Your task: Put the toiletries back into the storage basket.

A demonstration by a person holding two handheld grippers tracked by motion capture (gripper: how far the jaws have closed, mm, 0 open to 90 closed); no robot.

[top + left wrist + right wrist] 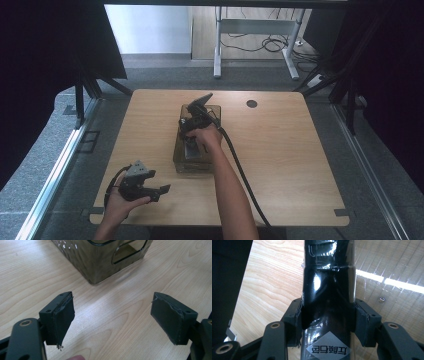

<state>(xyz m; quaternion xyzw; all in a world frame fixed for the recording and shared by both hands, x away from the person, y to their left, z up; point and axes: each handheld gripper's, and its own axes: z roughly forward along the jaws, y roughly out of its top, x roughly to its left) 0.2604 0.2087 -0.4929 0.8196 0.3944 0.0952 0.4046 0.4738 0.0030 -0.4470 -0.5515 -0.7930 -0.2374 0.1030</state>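
A glossy black bottle (328, 297) with a diamond label sits clamped between the right gripper's (328, 325) pads, poised over the smoky clear bin (180, 150) mid-table, seemingly for loading. The left gripper (112, 317) waits nearby, jaws apart and empty, above the wooden table (112, 322).

Both forearms bare, no sleeves in the high view. Left gripper (161, 190): black body, grey three-cornered plate on top, black cable looping off its rear. Right gripper (328, 322): black, thick black cable trailing along the forearm. Jaws on each are matte black blocks faced with dark rubbery pads (65, 318) (edges frayed, one loose thread), hinged on black links with brass-coloured pivot bushings and small screw holes.
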